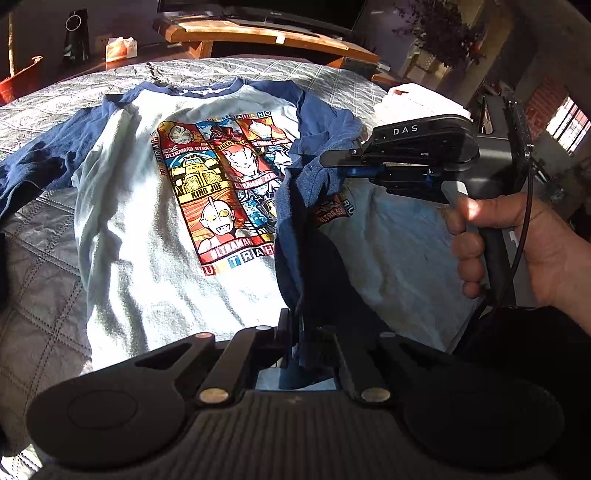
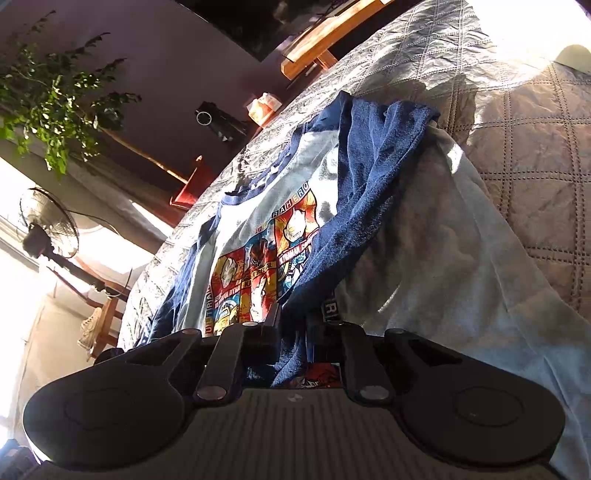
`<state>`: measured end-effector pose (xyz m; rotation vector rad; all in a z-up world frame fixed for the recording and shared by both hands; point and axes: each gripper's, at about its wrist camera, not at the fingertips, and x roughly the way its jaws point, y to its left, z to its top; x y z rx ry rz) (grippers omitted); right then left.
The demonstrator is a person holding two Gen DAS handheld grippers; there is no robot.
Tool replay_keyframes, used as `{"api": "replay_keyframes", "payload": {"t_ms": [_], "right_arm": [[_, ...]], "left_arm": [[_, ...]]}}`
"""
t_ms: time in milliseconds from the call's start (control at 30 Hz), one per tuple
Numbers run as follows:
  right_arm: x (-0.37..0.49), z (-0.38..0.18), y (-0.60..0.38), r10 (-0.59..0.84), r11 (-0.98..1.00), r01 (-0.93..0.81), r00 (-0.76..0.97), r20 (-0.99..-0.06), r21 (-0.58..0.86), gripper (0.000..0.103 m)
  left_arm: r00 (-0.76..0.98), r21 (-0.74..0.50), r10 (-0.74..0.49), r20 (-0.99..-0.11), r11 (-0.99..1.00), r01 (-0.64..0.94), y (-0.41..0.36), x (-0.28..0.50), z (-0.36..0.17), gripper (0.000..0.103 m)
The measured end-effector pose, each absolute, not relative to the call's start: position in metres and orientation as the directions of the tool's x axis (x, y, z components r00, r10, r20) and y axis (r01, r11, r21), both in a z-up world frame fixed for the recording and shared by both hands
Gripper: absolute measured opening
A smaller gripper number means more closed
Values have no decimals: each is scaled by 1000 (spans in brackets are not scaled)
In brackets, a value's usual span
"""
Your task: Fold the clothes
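Observation:
A light blue T-shirt (image 1: pixel 147 206) with navy sleeves and a bright Ultraman print lies face up on a grey quilted bed (image 1: pixel 40 258). Its right side is folded over the print, navy sleeve (image 1: pixel 295 229) on top. My left gripper (image 1: pixel 295 332) is shut on the lower end of that navy fold. My right gripper (image 1: pixel 332 158), held in a hand, is shut on the sleeve higher up. In the right wrist view the right gripper (image 2: pixel 295 332) pinches navy cloth (image 2: pixel 354 206), with the shirt (image 2: pixel 424 258) spread ahead.
A folded white cloth (image 1: pixel 417 99) lies at the bed's far right. Beyond the bed stand a wooden TV stand (image 1: pixel 266 37), a tissue box (image 1: pixel 120 48) and a dark bottle (image 1: pixel 75 35). A fan (image 2: pixel 48 225) and plant (image 2: pixel 55 103) stand to the side.

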<state>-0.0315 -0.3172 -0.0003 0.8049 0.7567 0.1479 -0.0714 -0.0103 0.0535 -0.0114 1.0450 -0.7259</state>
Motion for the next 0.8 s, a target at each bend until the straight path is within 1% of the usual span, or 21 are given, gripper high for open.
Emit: {"api": "replay_keyframes", "payload": {"t_ms": [67, 133, 233, 300, 333, 400, 467, 533, 667, 800], "right_arm": [[-33, 3, -317, 366, 724, 158, 738, -567, 672, 10], [-35, 7, -317, 336, 749, 161, 744, -578, 643, 10], [-33, 7, -314, 318, 783, 168, 719, -618, 599, 12], [-33, 6, -315, 313, 784, 175, 717, -623, 595, 13], [-33, 5, -317, 314, 778, 179, 720, -619, 603, 16], [-34, 3, -322, 323, 760, 187, 723, -611, 623, 19], [-34, 1, -324, 340, 738, 193, 722, -603, 647, 20], [-34, -1, -325, 350, 722, 195, 724, -594, 664, 20], [-33, -2, -325, 359, 719, 192, 721, -593, 668, 20], [-32, -4, -325, 368, 712, 199, 712, -599, 674, 20]], "left_arm": [[299, -369, -550, -780, 789, 491, 1, -59, 56, 3], [330, -355, -515, -791, 826, 438, 12, -45, 57, 3], [390, -266, -398, -830, 898, 350, 25, -26, 55, 6], [425, -183, -297, -855, 940, 288, 31, -21, 54, 7], [447, -140, -254, -858, 952, 271, 33, -20, 55, 7], [496, -72, -235, -836, 943, 326, 25, -32, 64, 9], [545, 3, -238, -804, 915, 404, 12, -48, 75, 15], [589, 96, -260, -765, 859, 503, -10, -71, 83, 25], [628, 252, -271, -730, 747, 616, -50, -109, 78, 26], [625, 308, -289, -725, 676, 669, -69, -137, 72, 27]]}}
